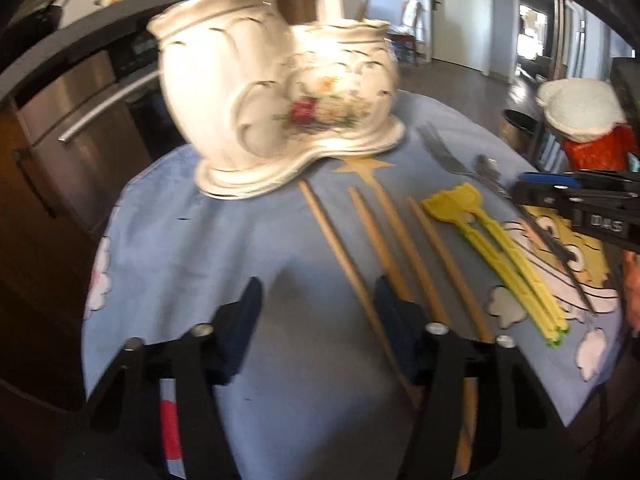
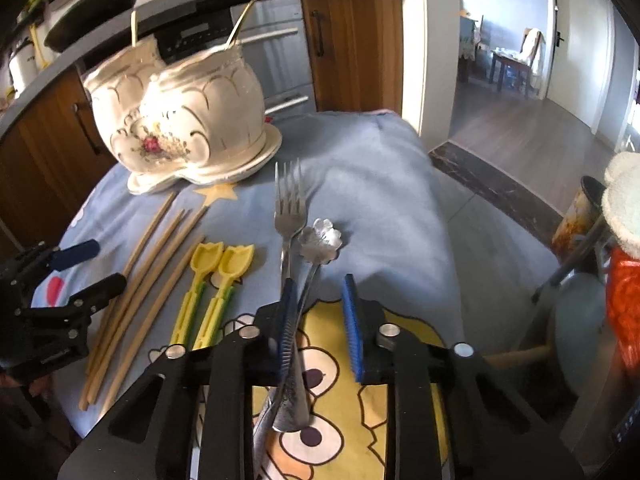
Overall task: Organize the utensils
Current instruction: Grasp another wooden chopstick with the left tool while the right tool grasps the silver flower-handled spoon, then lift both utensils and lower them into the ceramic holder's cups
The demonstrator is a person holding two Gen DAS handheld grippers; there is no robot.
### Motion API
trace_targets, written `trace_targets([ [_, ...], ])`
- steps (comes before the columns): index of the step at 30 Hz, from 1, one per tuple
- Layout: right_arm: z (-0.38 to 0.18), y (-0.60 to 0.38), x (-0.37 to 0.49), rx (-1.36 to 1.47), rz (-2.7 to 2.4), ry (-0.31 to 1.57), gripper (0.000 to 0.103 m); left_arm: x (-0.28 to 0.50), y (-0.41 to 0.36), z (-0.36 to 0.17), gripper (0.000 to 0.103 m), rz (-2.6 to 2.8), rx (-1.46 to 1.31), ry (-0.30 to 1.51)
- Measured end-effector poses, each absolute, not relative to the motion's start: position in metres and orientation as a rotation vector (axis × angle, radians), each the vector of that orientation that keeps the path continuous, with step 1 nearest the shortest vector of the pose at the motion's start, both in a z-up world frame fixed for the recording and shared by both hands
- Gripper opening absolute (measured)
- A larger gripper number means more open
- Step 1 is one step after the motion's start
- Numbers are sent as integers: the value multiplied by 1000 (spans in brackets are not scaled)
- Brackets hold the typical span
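While 4 chopsticks (image 1: 372, 240) lie on the bench (image 2: 380, 168) near the holder (image 2: 188, 120), the left gripper (image 1: 316, 320) gapes empty; the right gripper (image 2: 320, 320) gapes around fork (image 2: 289, 216) and spoon (image 2: 320, 240) handles.

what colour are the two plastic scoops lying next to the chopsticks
Yellow, with green along the handles; the two plastic scoops show best in the right wrist view.
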State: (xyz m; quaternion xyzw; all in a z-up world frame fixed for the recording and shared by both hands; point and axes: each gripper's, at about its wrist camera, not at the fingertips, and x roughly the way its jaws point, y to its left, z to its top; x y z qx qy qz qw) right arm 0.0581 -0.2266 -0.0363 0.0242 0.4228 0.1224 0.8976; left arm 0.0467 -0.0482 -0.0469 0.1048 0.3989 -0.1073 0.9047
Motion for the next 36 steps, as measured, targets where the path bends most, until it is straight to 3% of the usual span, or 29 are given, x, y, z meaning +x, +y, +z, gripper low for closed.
trace_targets([
  [5, -36, -230, 65, 59, 287, 914, 10, 49, -54, -46, 12, -276, 217, 855],
  [6, -35, -231, 66, 59, 293, 914, 3, 50, -54, -45, 9, -274, 222, 857],
  [8, -33, -233, 67, 38, 275, 904, 1, 53, -47, -43, 6, -289, 205, 873],
  [16, -30, -241, 64, 6, 274, 915, 1, 53, -21, -37, 5, -254, 262, 903],
  [18, -29, -240, 61, -12, 273, 916, 16, 51, -17, -34, 5, -257, 275, 909],
  [21, -28, -239, 58, -24, 286, 924, 22, 47, -14, -31, 5, -271, 299, 908],
  [24, -32, -239, 59, -34, 286, 945, 22, 42, -14, -30, 7, -285, 312, 912],
  [26, -35, -239, 62, -31, 292, 961, 22, 40, -13, -29, 16, -290, 308, 912],
  [28, -37, -238, 64, -39, 299, 960, 22, 40, -13, -29, 34, -298, 309, 911],
  [31, -38, -238, 67, -13, 322, 951, 19, 42, -12, -36, 36, -294, 305, 927],
  [34, -40, -239, 70, -16, 328, 937, 8, 48, -7, -42, 36, -306, 263, 940],
  [36, -39, -237, 69, -30, 330, 927, 6, 52, -4, -43, 32, -317, 232, 943],
])
